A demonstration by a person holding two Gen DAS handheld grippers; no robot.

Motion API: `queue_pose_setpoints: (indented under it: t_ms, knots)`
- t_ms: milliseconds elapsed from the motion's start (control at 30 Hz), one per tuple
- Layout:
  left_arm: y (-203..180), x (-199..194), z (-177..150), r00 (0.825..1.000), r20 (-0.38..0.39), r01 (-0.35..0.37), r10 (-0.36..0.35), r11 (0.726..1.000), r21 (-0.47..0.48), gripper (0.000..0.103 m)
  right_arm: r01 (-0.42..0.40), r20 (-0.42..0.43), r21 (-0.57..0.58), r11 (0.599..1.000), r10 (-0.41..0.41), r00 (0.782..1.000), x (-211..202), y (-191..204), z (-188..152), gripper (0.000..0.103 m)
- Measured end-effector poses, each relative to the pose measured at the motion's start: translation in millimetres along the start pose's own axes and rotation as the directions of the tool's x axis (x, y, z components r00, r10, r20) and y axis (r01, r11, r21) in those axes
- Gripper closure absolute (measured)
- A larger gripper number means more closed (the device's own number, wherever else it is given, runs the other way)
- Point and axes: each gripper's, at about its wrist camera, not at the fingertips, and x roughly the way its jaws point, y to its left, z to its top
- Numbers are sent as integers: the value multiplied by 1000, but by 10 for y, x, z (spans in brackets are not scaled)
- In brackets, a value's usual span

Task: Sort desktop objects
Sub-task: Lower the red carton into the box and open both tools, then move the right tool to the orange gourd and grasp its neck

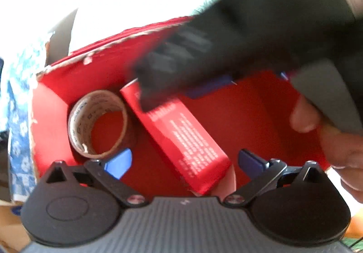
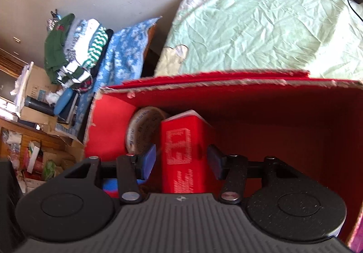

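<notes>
We see a bright red box [image 2: 109, 117] with a paler frayed rim, and in it a red carton [image 1: 181, 137] printed with white lettering beside a brown tape roll [image 1: 97, 121] whose pale core carries dark print. Our gripper pads [image 2: 148, 160] are blue on black arms. Behind lie a pale green sheet [image 2: 261, 26] and a blue cloth [image 2: 122, 53] with white flowers

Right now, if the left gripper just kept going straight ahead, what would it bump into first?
Most likely the small red carton lying in the red box: it sits between the open jaws of the left gripper. Depth is hard to judge, so take this as a guess.
</notes>
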Motion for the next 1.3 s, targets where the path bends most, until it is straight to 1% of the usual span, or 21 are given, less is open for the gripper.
queue_pose_setpoints:
  t_ms: [100, 167, 233, 267, 300, 400, 433, 467, 567, 633, 767, 867, 967, 1033, 1133, 1167, 1233, 1300]
  knots:
    - [246, -103, -34, 999, 13, 41, -40, 997, -65, 4, 9, -19, 0, 1000, -9, 1000, 12, -39, -33, 49]
    - [383, -202, -84, 997, 32, 77, -74, 993, -87, 9, 27, -27, -4, 1000, -27, 999, 8, -57, -54, 48]
    - [419, -288, -127, 995, 43, 96, -93, 992, -80, 16, 19, -43, 7, 1000, -19, 999, 10, -81, -76, 48]
    - [300, -290, -131, 994, 47, 100, -97, 992, -73, 18, 16, -52, 12, 1000, -15, 999, 11, -93, -87, 48]
    - [292, -312, -144, 994, 52, 100, -96, 993, -64, 20, 13, -60, 17, 1000, -11, 998, 12, -105, -98, 48]
    - [143, -131, -205, 994, 65, 94, -92, 995, -26, 20, 34, -99, 21, 999, -31, 995, 55, -83, -157, 46]
    - [175, -93, -235, 994, 66, 87, -87, 996, -12, 20, 24, -114, 35, 999, -20, 993, 76, -87, -178, 43]
    - [305, 15, -191, 994, 69, 87, -86, 996, -3, 20, 15, -128, 48, 999, -8, 992, 97, -92, -200, 42]
    - [245, -23, -228, 992, 79, 102, -102, 995, 5, 19, -7, -151, 87, 996, 20, 988, 145, -98, -245, 43]
    - [235, 37, -207, 992, 74, 98, -98, 995, 6, 19, -38, -132, 127, 991, 54, 990, 164, -109, -242, 51]
    - [212, 161, -173, 994, 57, 93, -93, 996, 0, 19, -79, -96, 208, 975, 101, 990, 257, -135, -229, 51]
    - [193, 179, -148, 995, 57, 85, -85, 996, -3, 19, -72, -57, 210, 975, 86, 995, 238, -117, -229, 50]
    - [177, 136, -171, 994, 65, 85, -85, 996, -2, 19, -47, -35, 168, 985, 53, 998, 134, -88, -241, 50]
    - [156, 63, -209, 994, 87, 58, -58, 998, 9, 19, -50, -4, 144, 988, 51, 999, -5, -72, -282, 47]
    - [120, -119, -297, 989, 148, 12, -15, 1000, 22, 19, -39, 89, 89, 995, 31, 996, -314, -13, -394, 49]
    - [102, -214, -347, 983, 182, -5, 0, 1000, 30, 19, -30, 122, 69, 997, 21, 992, -432, 20, -449, 49]
    - [57, -426, -489, 966, 256, -40, 26, 998, 48, 16, -36, 178, 14, 999, 33, 983, -673, 97, -616, 50]
    - [18, -623, -685, 948, 318, -51, 30, 997, 57, 15, -35, 229, -45, 998, 45, 972, -896, 166, -797, 51]
